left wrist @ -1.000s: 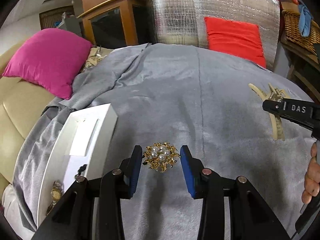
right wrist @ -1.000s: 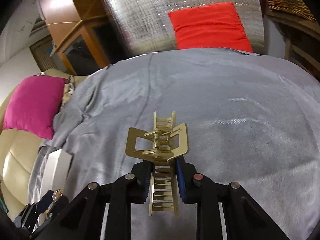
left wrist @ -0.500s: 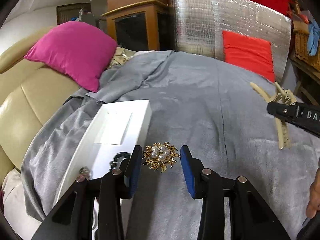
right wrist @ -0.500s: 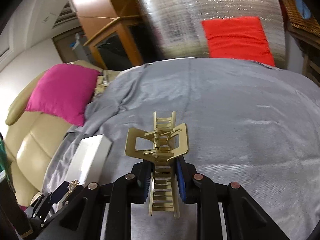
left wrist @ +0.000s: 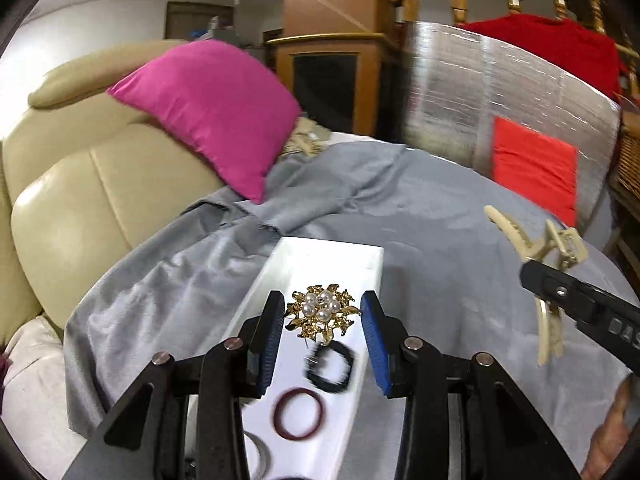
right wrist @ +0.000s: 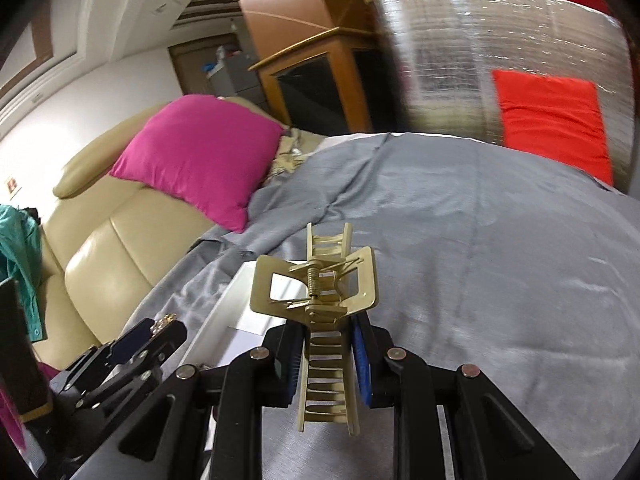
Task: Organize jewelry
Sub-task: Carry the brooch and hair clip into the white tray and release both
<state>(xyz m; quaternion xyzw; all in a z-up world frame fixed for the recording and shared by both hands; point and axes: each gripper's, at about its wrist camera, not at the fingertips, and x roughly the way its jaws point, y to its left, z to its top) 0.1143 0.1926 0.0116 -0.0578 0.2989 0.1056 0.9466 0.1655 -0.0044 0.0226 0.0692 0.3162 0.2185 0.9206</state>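
My left gripper [left wrist: 322, 320] is shut on a gold brooch with pearls [left wrist: 322, 314] and holds it above a long white tray [left wrist: 320, 256]. In the tray lie a black band [left wrist: 330, 366] and a dark red ring [left wrist: 298, 412]. My right gripper [right wrist: 326, 352] is shut on a beige-gold hair claw [right wrist: 320, 280], held upright over the grey cloth, just right of the tray [right wrist: 236, 300]. The left wrist view shows the claw [left wrist: 536, 240] at the right edge. The left gripper [right wrist: 156, 330] appears at the lower left of the right wrist view.
A grey cloth [right wrist: 480, 240] covers the work surface. Left of it stands a beige sofa [left wrist: 80, 208] with a pink cushion [left wrist: 212, 108]. Behind are a wooden cabinet [left wrist: 328, 80], a silver foil panel [left wrist: 480, 100] and a red cushion [left wrist: 532, 164].
Both grippers have swung left and risen a little, each with its item still held. The white tray has come from the left side to right under the left gripper.
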